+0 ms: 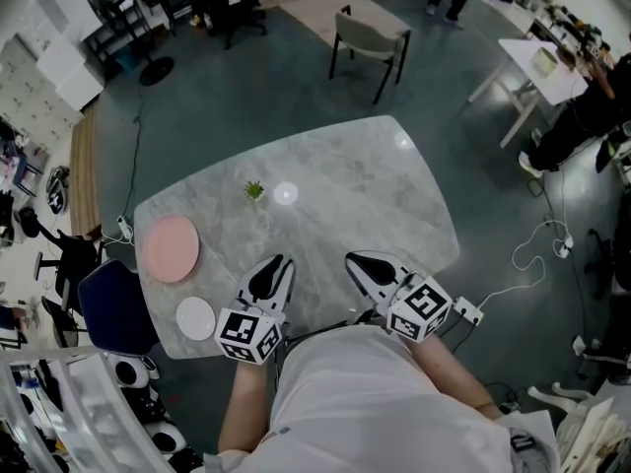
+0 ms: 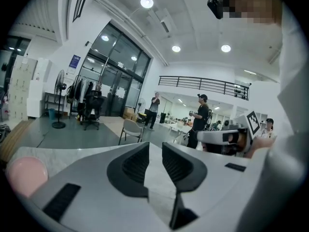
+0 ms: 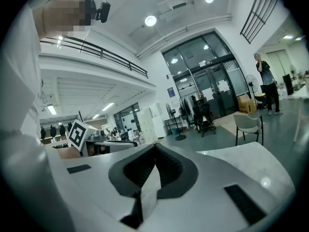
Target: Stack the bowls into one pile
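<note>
Closest to the lens is the person's white shirt (image 1: 375, 402), and just beyond it both tongs hover over the near edge of the grey marble-patterned table (image 1: 355, 180). The left gripper (image 1: 274, 264) has its jaws only a narrow slit apart, with nothing between them. The right gripper (image 1: 360, 262) has its jaws pressed tip to tip and is likewise empty.

The bowls are not one pile. The wide, shallow pink bowl (image 1: 172, 247) sits near the table's left edge. The smaller white bowl (image 1: 195, 317) lies just beside it, nearer the person, with a strip of tabletop between them. A small green plant (image 1: 254, 190) stands well apart, towards the table's middle.

Judging by the sizes, the white bowl would nest inside the pink one, so the pink is the sounder base. The left gripper is the nearer of the two to both bowls. Its slit looks too tight to slip over a rim, so the jaws would need to spread before it goes down. A pinch across the rim with one jaw inside the bowl seems the best hold, as both bowls look shallow and smooth. Lifted level and lowered centred, the white bowl should settle without tipping or skidding the pink one towards the table edge close by.
</note>
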